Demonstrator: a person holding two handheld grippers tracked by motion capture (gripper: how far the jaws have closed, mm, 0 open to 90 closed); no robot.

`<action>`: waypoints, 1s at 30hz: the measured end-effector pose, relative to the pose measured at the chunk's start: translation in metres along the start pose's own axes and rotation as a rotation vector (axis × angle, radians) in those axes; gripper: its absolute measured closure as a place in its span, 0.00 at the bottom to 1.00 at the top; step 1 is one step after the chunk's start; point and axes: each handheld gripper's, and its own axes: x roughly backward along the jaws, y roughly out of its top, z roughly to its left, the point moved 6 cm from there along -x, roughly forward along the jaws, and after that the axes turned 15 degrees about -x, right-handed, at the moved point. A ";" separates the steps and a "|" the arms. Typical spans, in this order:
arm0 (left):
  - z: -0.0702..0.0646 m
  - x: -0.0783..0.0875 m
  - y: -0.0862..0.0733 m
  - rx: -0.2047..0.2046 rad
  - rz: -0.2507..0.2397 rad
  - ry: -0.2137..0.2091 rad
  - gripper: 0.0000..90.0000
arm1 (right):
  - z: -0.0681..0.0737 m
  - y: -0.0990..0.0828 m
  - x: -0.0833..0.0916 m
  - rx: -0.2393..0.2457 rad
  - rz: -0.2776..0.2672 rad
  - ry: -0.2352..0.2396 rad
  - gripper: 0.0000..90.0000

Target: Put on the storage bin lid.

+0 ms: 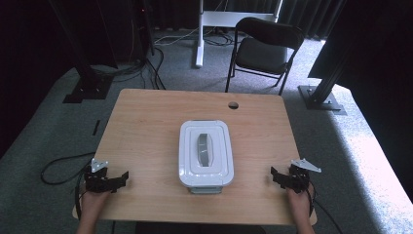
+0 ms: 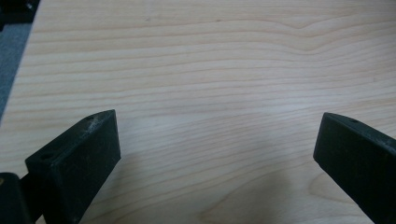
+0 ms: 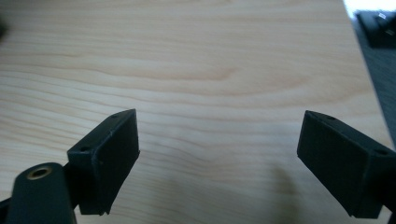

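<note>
The white box (image 1: 206, 154) stands in the middle of the bench (image 1: 146, 126), with its lid (image 1: 205, 146) on, so you cannot see what is inside. Your left gripper (image 1: 122, 178) rests well to the left of the box, jaws apart over bare wood. Your right gripper (image 1: 276, 176) rests to the right of the box, also with jaws apart.

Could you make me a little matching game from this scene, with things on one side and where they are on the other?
1. white lidded box
2. left gripper
3. right gripper
4. black chair

a. on the floor beyond the table
b. near the table's front left corner
c. middle of the table
d. near the table's front right corner

Pairs: 1-c, 2-b, 3-d, 4-a
</note>
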 end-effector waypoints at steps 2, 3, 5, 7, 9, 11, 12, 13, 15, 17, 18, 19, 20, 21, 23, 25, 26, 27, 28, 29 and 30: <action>0.004 -0.001 -0.002 0.022 0.021 0.032 0.01 | -0.001 -0.001 -0.002 -0.017 0.001 0.000 0.14; 0.005 -0.002 -0.003 0.028 0.024 0.036 0.01 | -0.002 -0.002 -0.003 -0.021 0.005 -0.010 0.14; 0.005 -0.003 -0.004 0.029 0.032 0.037 0.01 | -0.002 -0.003 -0.005 -0.023 0.014 -0.013 0.14; 0.005 -0.004 -0.004 0.029 0.039 0.040 0.01 | -0.001 -0.004 -0.006 -0.013 0.019 -0.023 0.14; 0.003 -0.006 -0.004 0.017 0.050 0.032 0.01 | 0.002 -0.006 -0.009 0.023 0.047 -0.057 0.14; 0.000 -0.008 -0.004 -0.014 0.072 0.065 0.01 | 0.002 -0.007 -0.012 0.031 0.064 -0.093 0.13; 0.000 -0.008 -0.004 -0.014 0.072 0.065 0.01 | 0.002 -0.006 -0.012 0.029 0.063 -0.096 0.13; -0.001 -0.009 -0.004 -0.013 0.074 0.066 0.01 | 0.002 -0.006 -0.013 0.029 0.063 -0.097 0.13; -0.001 -0.009 -0.004 -0.011 0.074 0.068 0.01 | 0.002 -0.006 -0.013 0.021 0.060 -0.105 0.13; -0.001 -0.009 -0.004 -0.005 0.076 0.074 0.01 | 0.002 -0.006 -0.013 0.022 0.061 -0.104 0.13; -0.001 -0.009 -0.004 -0.001 0.077 0.077 0.01 | 0.002 -0.006 -0.013 0.023 0.061 -0.103 0.13; -0.001 -0.009 -0.004 0.001 0.076 0.079 0.01 | 0.002 -0.006 -0.013 0.022 0.061 -0.104 0.13; -0.001 -0.009 -0.003 0.004 0.074 0.081 0.01 | 0.002 -0.006 -0.013 0.020 0.061 -0.105 0.13; -0.001 -0.009 -0.003 0.008 0.075 0.083 0.01 | 0.002 -0.006 -0.013 0.018 0.061 -0.107 0.13; -0.001 -0.009 -0.003 0.008 0.075 0.084 0.01 | 0.003 -0.006 -0.014 0.016 0.060 -0.109 0.13; -0.001 -0.009 -0.003 0.008 0.075 0.084 0.01 | 0.003 -0.006 -0.014 0.014 0.060 -0.111 0.13; -0.002 -0.009 -0.003 0.008 0.075 0.084 0.01 | 0.003 -0.006 -0.014 0.014 0.060 -0.111 0.13; -0.002 -0.009 -0.003 0.009 0.075 0.084 0.01 | 0.003 -0.006 -0.014 0.014 0.060 -0.111 0.13; -0.002 -0.009 -0.003 0.009 0.075 0.084 0.01 | 0.003 -0.006 -0.014 0.014 0.060 -0.111 0.13; -0.002 -0.009 -0.003 0.009 0.075 0.084 0.01 | 0.003 -0.006 -0.014 0.014 0.060 -0.111 0.13; -0.002 -0.009 -0.003 0.009 0.075 0.084 0.01 | 0.003 -0.006 -0.014 0.014 0.060 -0.111 0.13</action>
